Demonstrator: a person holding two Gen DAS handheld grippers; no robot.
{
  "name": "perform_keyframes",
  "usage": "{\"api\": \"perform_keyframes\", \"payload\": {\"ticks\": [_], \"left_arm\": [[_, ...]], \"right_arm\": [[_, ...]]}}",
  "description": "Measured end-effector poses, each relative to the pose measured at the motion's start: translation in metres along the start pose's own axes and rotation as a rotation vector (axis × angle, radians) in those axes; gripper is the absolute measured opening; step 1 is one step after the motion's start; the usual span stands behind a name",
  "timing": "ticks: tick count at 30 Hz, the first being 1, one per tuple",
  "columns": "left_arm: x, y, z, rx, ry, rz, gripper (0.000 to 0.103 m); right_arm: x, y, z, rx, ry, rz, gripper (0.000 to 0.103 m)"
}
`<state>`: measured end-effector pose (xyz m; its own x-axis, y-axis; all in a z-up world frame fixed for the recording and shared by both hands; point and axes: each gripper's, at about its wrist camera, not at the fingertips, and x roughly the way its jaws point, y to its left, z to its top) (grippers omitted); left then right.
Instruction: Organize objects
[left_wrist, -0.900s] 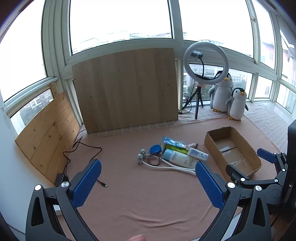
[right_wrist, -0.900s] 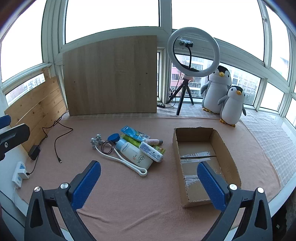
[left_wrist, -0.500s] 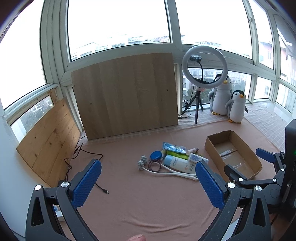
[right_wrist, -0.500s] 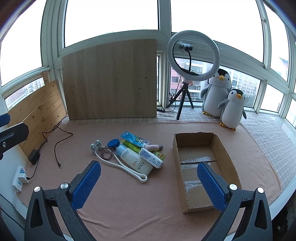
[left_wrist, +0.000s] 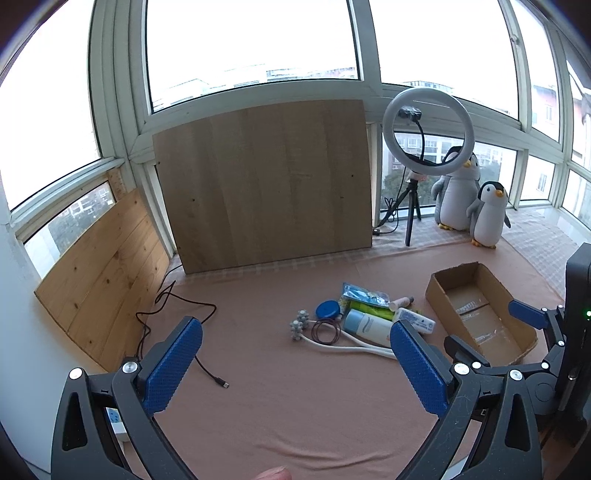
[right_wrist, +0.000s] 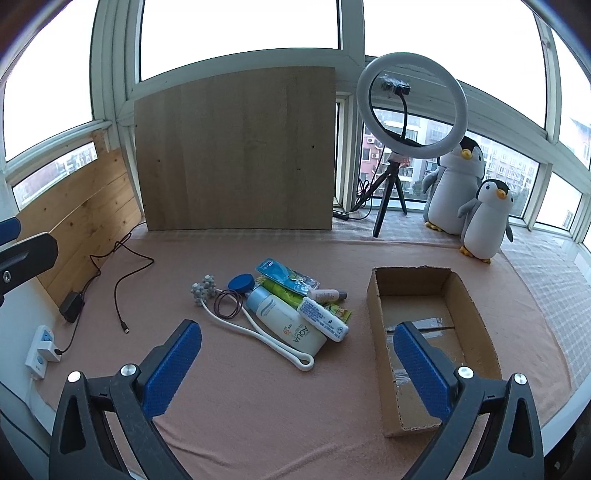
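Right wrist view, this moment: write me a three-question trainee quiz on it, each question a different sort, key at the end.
1. True or false: the cardboard box already holds the white AQUA bottle.
2. Multiple choice: the small white tube lies (A) inside the box, (B) on top of the AQUA bottle, (C) beside the penguin toys.
3. Fill in: both the left gripper and the right gripper have their fingers ____ and hold nothing.

Key
1. False: the bottle lies on the pink cloth, left of the box; only strips of tape show inside the box.
2. B
3. open
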<state>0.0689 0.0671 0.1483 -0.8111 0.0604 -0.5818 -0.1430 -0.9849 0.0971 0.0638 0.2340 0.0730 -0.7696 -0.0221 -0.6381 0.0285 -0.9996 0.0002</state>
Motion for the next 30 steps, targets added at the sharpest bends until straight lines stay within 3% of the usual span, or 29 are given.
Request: {"api": "perform_keyframes", "payload": {"ticks": [14,21,30], "left_arm": [[0.054,-0.005,-0.005,-0.009,0.099,-0.014,0.103],[0.108,0.018,-0.037,-0.068,0.236,0.039,0.103],[0.146,0.037,-0.083,-0.071,0.349,0.117,0.103]], "right_arm": [[0.044,-0.003,-0.004,-0.006,0.1,-0.001,0.103],[0.068,0.014,-0.008,-0.091,0.225,-0.091,0.103],[0.063,0.025,-0.009,-0.218,0.208,-0.23,0.103]]}}
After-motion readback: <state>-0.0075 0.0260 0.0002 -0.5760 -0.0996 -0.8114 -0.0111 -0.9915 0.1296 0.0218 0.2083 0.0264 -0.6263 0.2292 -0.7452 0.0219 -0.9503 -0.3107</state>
